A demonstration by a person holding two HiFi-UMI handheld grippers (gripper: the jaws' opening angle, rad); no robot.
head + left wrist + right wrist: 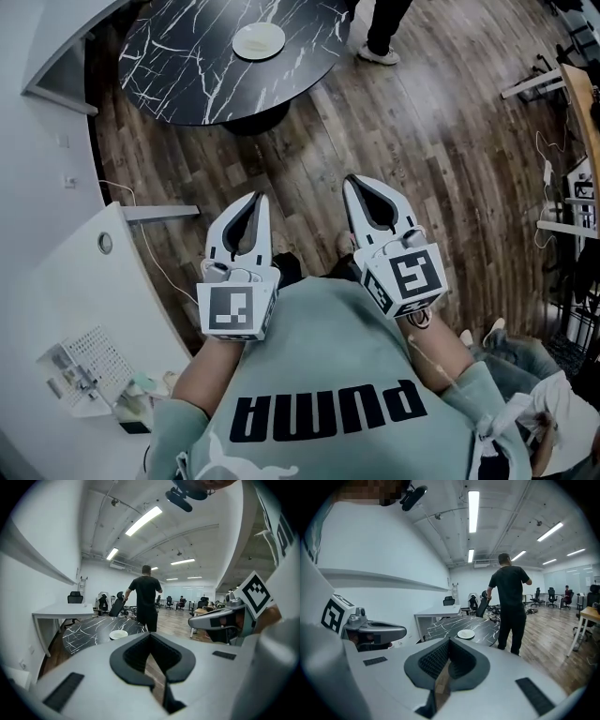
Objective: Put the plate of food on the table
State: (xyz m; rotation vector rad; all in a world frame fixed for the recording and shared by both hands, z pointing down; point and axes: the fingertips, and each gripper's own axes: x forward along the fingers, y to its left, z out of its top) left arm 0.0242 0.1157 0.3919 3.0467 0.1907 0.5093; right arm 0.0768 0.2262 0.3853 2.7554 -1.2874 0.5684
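Observation:
A pale plate lies on the round black marble table, far ahead of me across the wood floor. It also shows as a small plate in the left gripper view and as a plate in the right gripper view. My left gripper and right gripper are held side by side close to my chest, well short of the table. Both have their jaws shut tip to tip with nothing between them. Whether food is on the plate is too small to tell.
A person in black stands at the table's far right side, feet by its edge. A white counter with a rack of small items is at my left. Desks and cables line the right.

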